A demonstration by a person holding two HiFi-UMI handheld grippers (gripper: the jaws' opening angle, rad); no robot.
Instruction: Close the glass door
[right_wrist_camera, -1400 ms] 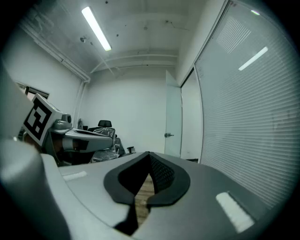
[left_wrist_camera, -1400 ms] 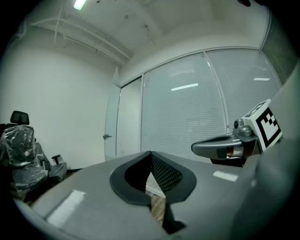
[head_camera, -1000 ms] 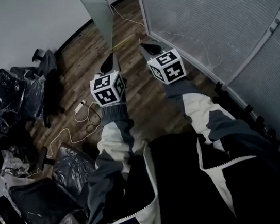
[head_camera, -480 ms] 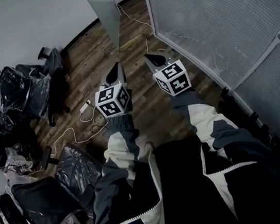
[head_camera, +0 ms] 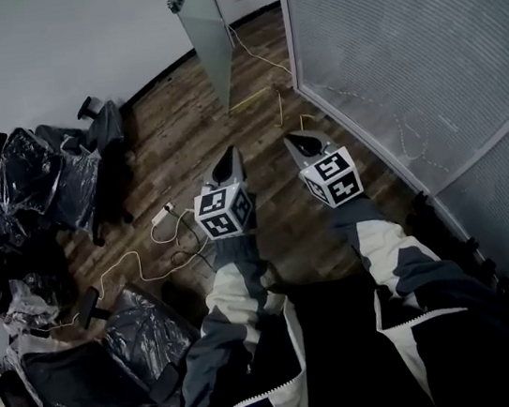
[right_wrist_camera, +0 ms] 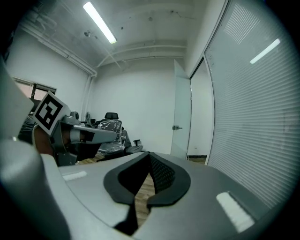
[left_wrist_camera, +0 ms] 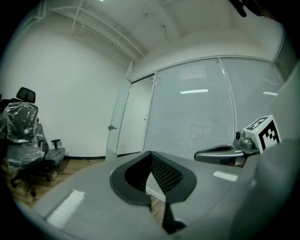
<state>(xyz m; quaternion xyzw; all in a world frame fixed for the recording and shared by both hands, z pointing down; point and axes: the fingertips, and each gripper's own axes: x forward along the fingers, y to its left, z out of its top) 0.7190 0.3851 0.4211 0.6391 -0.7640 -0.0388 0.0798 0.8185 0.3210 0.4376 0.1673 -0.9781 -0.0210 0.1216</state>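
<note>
We are at the approach step. The glass door (head_camera: 211, 52) stands open, well ahead of both grippers. The left gripper (head_camera: 231, 157) and right gripper (head_camera: 298, 142) have their jaws together, holding nothing. Next we must reach the door, probably at its handle (head_camera: 179, 0), and swing it closed.

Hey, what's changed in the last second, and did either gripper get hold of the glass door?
The left tongs and the right tongs have both sunk lower in the head view, still side by side. Nothing was taken hold of or let go. Both stay shut and empty, and the glass door still stands open ahead of them, untouched.
</note>
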